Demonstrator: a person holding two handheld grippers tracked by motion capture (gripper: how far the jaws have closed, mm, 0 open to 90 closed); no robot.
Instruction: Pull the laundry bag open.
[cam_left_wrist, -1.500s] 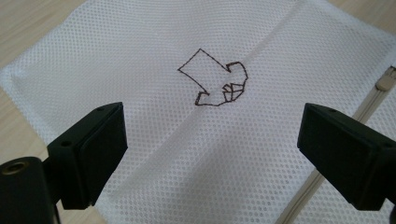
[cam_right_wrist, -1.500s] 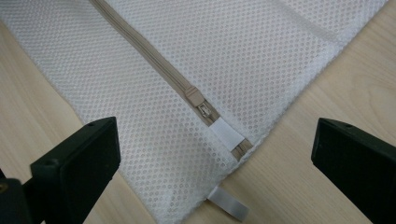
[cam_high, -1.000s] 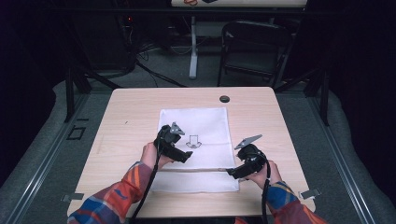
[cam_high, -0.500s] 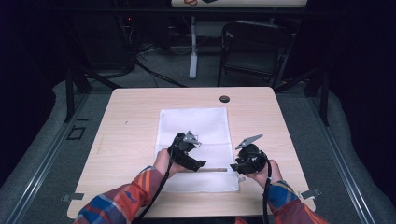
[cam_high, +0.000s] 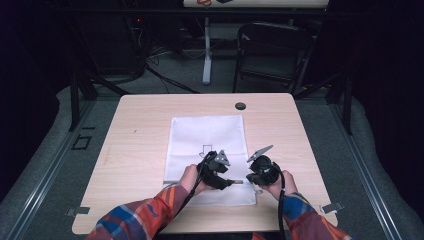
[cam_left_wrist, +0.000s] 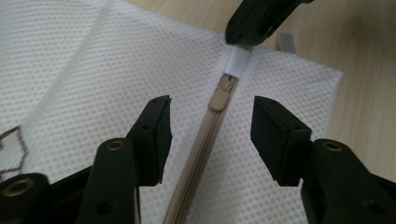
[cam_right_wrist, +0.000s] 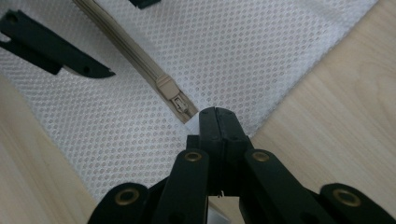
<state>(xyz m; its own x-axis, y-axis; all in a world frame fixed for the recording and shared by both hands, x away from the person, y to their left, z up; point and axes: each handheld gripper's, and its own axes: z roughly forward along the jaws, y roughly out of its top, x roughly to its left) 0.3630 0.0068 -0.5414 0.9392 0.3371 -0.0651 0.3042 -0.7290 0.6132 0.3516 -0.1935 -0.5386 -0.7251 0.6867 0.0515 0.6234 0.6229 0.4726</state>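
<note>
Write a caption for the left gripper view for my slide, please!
Left gripper, jaws apart and just closing, straddles the beige zipper of a white mesh bag; the right gripper pinches the zipper's end.

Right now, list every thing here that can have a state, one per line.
Mesh bag: lying flat on the table.
Zipper: closed; slider at its end.
Left tool: jaws have just been closing, astride the zipper, not touching it.
Right tool: shut on the bag's edge past the slider.
Chair: upright, unoccupied.

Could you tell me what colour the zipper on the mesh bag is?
Beige; the zipper shows best in the left gripper view.
</note>
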